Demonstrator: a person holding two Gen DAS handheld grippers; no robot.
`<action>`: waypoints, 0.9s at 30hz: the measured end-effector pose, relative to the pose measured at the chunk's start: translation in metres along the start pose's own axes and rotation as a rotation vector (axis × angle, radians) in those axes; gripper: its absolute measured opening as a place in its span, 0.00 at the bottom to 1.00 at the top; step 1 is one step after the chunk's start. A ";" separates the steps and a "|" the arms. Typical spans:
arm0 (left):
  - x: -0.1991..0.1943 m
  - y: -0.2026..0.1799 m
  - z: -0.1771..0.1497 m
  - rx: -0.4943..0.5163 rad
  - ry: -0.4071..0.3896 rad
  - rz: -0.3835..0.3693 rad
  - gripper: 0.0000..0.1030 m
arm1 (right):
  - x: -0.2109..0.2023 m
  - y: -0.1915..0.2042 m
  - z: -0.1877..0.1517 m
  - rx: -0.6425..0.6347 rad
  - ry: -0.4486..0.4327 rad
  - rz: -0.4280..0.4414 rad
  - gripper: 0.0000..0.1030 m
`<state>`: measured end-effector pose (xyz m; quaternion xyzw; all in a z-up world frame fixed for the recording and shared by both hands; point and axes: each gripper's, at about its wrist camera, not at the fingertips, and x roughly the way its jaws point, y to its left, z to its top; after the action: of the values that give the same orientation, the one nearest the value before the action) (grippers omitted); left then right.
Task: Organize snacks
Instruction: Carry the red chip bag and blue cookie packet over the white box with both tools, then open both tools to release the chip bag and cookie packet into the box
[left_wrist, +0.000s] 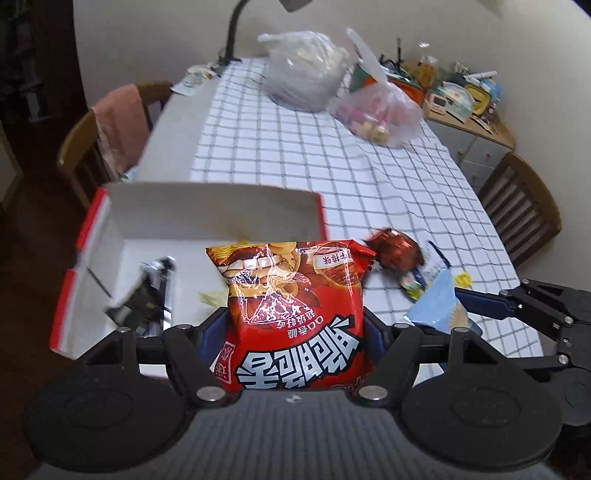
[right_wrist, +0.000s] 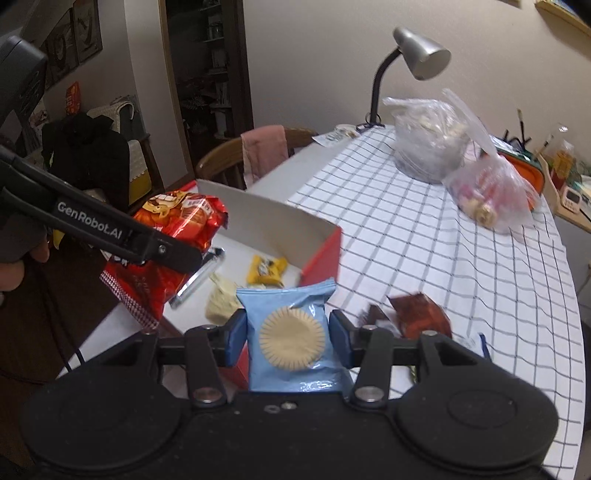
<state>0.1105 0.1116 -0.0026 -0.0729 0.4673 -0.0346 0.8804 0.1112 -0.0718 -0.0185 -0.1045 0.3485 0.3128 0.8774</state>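
Note:
My left gripper (left_wrist: 295, 332) is shut on a red snack bag (left_wrist: 291, 295) with white lettering, held above the near edge of a red-and-white box (left_wrist: 207, 210). That same red snack bag (right_wrist: 177, 236) hangs over the box (right_wrist: 321, 243) in the right wrist view, under the left gripper's black arm. My right gripper (right_wrist: 288, 332) is shut on a light blue biscuit packet (right_wrist: 291, 332), just right of the box's near corner. The blue packet (left_wrist: 439, 302) also shows at the right of the left wrist view. Inside the box lie a yellow packet (right_wrist: 266, 269), a pale packet (right_wrist: 221, 299) and a silvery one (right_wrist: 199, 277).
A dark red wrapped snack (left_wrist: 395, 247) and small packets (left_wrist: 417, 284) lie on the checked tablecloth (left_wrist: 295, 147) right of the box. Two clear plastic bags (left_wrist: 306, 70) (left_wrist: 380, 107) and a desk lamp (right_wrist: 417, 55) stand at the far end. Wooden chairs (left_wrist: 524, 206) flank the table.

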 end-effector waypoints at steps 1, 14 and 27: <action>-0.002 0.006 0.003 0.002 -0.007 0.008 0.71 | 0.004 0.004 0.004 -0.001 -0.001 -0.001 0.45; 0.017 0.087 0.030 0.028 -0.008 0.137 0.71 | 0.075 0.044 0.039 -0.003 0.046 -0.032 0.45; 0.089 0.123 0.040 0.067 0.132 0.180 0.71 | 0.157 0.071 0.033 -0.047 0.177 -0.059 0.45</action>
<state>0.1929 0.2249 -0.0732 0.0012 0.5274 0.0244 0.8493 0.1736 0.0716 -0.0978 -0.1623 0.4139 0.2844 0.8494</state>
